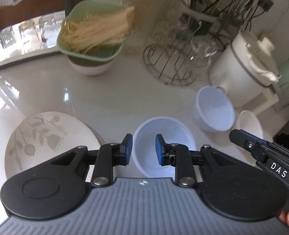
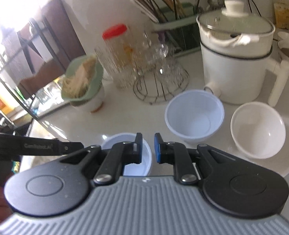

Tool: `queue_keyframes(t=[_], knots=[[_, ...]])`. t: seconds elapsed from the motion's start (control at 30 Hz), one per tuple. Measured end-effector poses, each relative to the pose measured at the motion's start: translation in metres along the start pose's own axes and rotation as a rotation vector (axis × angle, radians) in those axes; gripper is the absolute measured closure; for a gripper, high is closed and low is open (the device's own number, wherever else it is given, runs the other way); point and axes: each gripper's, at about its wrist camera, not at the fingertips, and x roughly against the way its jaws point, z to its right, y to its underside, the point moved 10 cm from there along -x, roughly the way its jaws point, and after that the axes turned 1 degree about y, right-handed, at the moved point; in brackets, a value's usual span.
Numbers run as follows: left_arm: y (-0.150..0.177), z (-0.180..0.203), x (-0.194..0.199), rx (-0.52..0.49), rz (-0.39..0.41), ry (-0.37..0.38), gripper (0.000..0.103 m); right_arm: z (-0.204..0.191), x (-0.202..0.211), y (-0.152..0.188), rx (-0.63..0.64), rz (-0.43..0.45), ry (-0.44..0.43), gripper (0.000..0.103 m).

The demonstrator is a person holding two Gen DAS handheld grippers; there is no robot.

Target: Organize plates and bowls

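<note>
Two grippers hover over our pale counter (image 1: 109, 98). We see the left gripper (image 1: 144, 149) with jaws apart and empty, above a white bowl (image 1: 164, 129); a leaf-patterned plate (image 1: 46, 137) lies just left. The right gripper (image 2: 148, 148) is also parted, holding nothing, its left finger over that bowl's rim. Farther right stand a second white bowl (image 2: 193, 117) and a cream bowl (image 2: 258, 129), near a white pot (image 2: 234, 58). Behind, a wire rack (image 2: 160, 86) holds glasses.

Home kitchen: chopstick holder (image 2: 170, 17), pot (image 2: 236, 58).
</note>
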Motion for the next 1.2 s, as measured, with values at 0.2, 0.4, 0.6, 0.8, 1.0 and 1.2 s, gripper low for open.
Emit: queue_keyframes(t=[0.2, 0.4, 0.6, 0.8, 1.0, 1.2], knots=[[-0.010, 0.015, 0.026, 0.010, 0.051, 0.029, 0.074, 0.000, 0.021, -0.015, 0.005, 0.035, -0.002, 0.086], [-0.012, 0.033, 0.051, -0.019, 0.091, 0.059, 0.074, 0.000, 0.044, -0.020, 0.009, 0.067, -0.014, 0.086], [-0.010, 0.044, 0.063, -0.061, 0.123, 0.069, 0.074, -0.002, 0.059, -0.021, 0.022, 0.082, -0.024, 0.086], [-0.004, 0.054, 0.077, -0.064, 0.152, 0.073, 0.074, 0.003, 0.076, -0.022, 0.039, 0.106, -0.021, 0.086], [0.000, 0.057, 0.084, -0.054, 0.167, 0.080, 0.073, 0.007, 0.077, -0.015, 0.057, 0.106, -0.014, 0.086], [-0.002, 0.055, 0.099, -0.099, 0.173, 0.103, 0.073, 0.003, 0.088, -0.012, 0.053, 0.147, 0.034, 0.086]])
